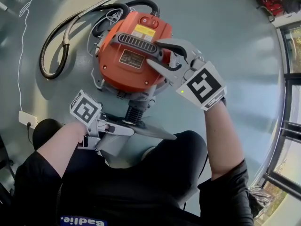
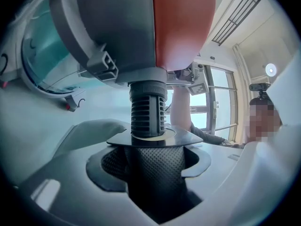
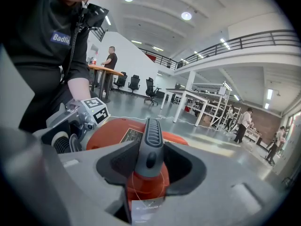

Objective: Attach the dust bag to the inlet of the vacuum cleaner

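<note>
Dark-clothed person (image 1: 155,173) kneeling fills the bottom of the head view, arms reaching forward over a round orange vacuum (image 1: 131,55) lying on the floor (image 1: 225,27). A black hose (image 1: 42,60) loops away from it at the left.

The step in hand looks like seating the bag on the inlet. The right claw (image 1: 154,52) straddles the vacuum's grey handle (image 1: 136,42); its jaws stand spread around it, with no firm squeeze visible. The left claw (image 2: 150,164) is pinching the dust bag (image 2: 153,182), dark dotted fabric that fills the gap between its jaws. The bag's flat collar (image 2: 183,138) sits at the claw tips, its hole meeting the end of the ribbed grey inlet (image 2: 148,109), which sticks out of the vacuum toward the person. The collar seems only just on.

The next move probably calls for pushing the collar squarely further along the ribs while the right claw braces the vacuum against the push.

The floor is smooth, glossy grey-green. A white cable (image 1: 21,46) trails across it to a power strip (image 1: 27,119). Around is a large bright hall: worktops (image 3: 101,69), office chairs (image 3: 150,86), a railed balcony (image 3: 254,39), windows (image 1: 291,79) and a few people far off.
</note>
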The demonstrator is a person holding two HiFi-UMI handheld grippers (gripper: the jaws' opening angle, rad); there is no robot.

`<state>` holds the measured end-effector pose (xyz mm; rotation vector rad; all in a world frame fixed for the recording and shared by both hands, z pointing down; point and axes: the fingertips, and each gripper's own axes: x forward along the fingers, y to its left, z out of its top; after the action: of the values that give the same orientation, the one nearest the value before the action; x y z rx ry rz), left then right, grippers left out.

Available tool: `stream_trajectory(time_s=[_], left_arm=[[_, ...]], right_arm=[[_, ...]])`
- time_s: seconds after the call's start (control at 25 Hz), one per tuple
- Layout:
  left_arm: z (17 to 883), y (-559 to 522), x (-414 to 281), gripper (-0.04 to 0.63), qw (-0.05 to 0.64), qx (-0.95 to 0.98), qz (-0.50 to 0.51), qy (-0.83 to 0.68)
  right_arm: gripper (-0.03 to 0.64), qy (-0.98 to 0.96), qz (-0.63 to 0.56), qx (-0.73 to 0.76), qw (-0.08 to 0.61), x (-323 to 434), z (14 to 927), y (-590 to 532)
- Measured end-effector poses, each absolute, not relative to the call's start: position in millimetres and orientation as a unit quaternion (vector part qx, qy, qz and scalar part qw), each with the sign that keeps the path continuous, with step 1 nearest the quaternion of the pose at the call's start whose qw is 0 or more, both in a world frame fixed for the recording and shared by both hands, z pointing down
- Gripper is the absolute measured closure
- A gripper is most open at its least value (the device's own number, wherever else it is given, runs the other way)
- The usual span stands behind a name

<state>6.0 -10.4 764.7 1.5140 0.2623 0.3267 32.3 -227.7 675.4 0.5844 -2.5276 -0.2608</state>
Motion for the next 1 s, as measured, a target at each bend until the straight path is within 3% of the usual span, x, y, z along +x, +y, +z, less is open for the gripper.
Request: stream_trajectory(time_s=[0.36, 0.64, 1.0], left_arm=[[774.9, -10.9, 10.0, 0.283, 0.680, 0.691, 0.191, 0.154], [770.2, -16.0, 15.2, 0.281, 0.701, 0.693, 0.116, 0.124], [780.0, -23.0, 15.0, 0.284, 0.664, 0.724, 0.142, 0.122]], right_arm=[[0.445, -0.937, -0.115, 0.157, 0.289, 25.4, 679.3, -226.6], [0.453, -0.942, -0.101, 0.163, 0.276, 15.2, 680.3, -232.7], [0.469, -0.942, -0.090, 0.183, 0.267, 15.7, 677.8, -234.4]])
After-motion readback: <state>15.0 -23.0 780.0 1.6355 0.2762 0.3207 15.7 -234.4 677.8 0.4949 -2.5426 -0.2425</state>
